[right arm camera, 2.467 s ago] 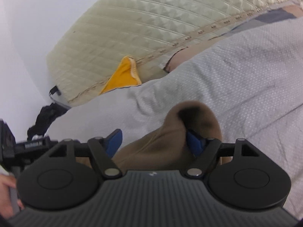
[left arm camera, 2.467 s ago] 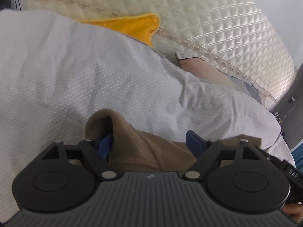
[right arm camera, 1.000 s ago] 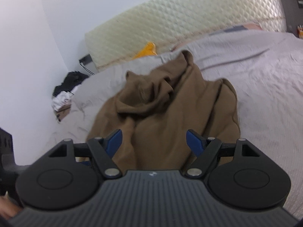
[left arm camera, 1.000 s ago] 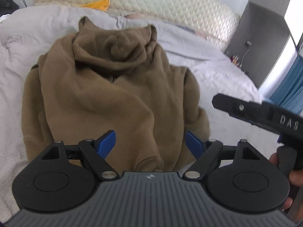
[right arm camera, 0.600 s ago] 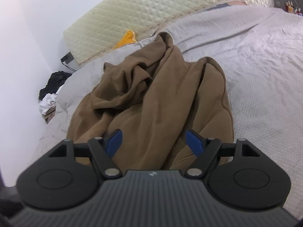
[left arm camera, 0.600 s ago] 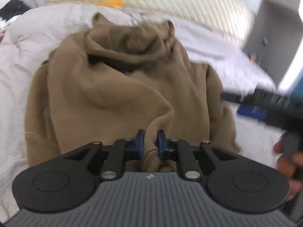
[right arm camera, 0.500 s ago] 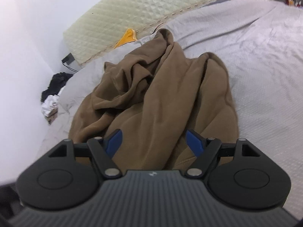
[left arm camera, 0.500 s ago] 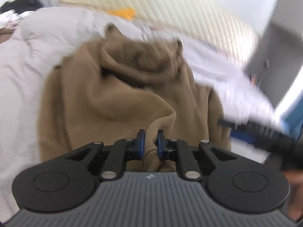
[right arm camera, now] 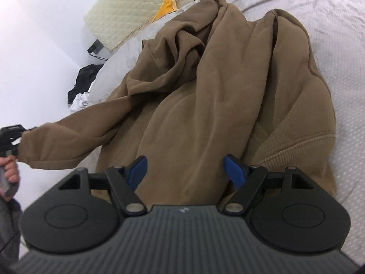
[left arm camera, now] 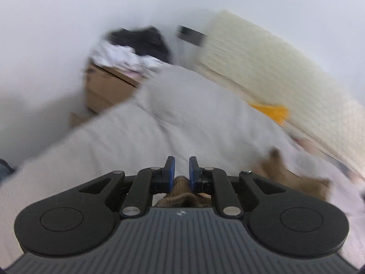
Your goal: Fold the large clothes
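Right claw: black linkage arms, blue pads, silver pivot screws, ribbed grey body showing. Left claw looking identical. Grey sleeve showing.

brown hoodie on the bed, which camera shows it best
The right wrist view: the brown fleece hoodie fills it sharply, spread on the grey bedspread, one sleeve stretched out to the left. The left wrist view is motion-blurred and shows only a ribbed cuff pinched in the left gripper and a brown scrap.
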The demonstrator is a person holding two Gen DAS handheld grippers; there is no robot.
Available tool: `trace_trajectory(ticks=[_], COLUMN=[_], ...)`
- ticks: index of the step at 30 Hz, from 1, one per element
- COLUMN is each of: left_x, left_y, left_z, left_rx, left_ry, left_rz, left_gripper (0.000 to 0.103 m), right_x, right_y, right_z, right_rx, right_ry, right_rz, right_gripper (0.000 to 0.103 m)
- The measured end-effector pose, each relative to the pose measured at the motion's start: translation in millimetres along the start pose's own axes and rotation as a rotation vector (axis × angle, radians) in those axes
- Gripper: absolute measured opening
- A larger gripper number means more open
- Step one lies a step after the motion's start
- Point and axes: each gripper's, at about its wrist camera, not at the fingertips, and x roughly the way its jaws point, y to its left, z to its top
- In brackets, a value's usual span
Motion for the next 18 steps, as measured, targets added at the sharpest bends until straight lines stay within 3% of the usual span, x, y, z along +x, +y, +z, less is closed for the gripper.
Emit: trace_trajectory(ticks=[2, 6, 8, 10, 11, 12, 14, 18], left_x=[25.5, 75.1, 99.9, 126.6, 137.8, 146.3, 157.8, 165.3], left_y=[19.5, 51.8, 75.6, 96.3, 104.7, 111.4, 123.5, 131.6], left_z=[17.2, 40.7, 48.2, 49.9, 48.8, 45.7, 41.1, 38.2], left_rx=[-0.055, -0.029, -0.068, -0.054, -0.039, -0.032, -0.036, -0.046], left_ry=[-0.013, -0.054, -0.04, -0.014, -0.002, 0.01, 0.028, 0.064], left_rz=[0.06, 0.228, 0.302, 0.38, 0.41, 0.427, 0.435, 0.371], left_gripper=[0.015, 0.015, 0.015, 0.015, 0.014, 0.003, 0.003, 0.003], right_x=[-0.6, -2.8, -2.6, -0.8, 3.6, 8.8, 15.9, 32.8], right_y=[-1.7, -5.2, -3.5, -3.7, -7.0, -12.4, -21.4, -17.6], right_z=[1.9, 4.6, 3.8, 3.6, 4.2, 5.4, 8.9, 11.4], right_rx=[0.027, 0.061, 0.032, 0.021, 0.053, 0.097, 0.127, 0.067], right_ry=[0.007, 0.049, 0.08, 0.096, 0.11, 0.121, 0.134, 0.18], right_rz=[-0.005, -0.038, -0.06, -0.03, 0.027, 0.074, 0.092, 0.082], right_gripper=[0.076, 0.074, 0.074, 0.078, 0.078, 0.078, 0.079, 0.079])
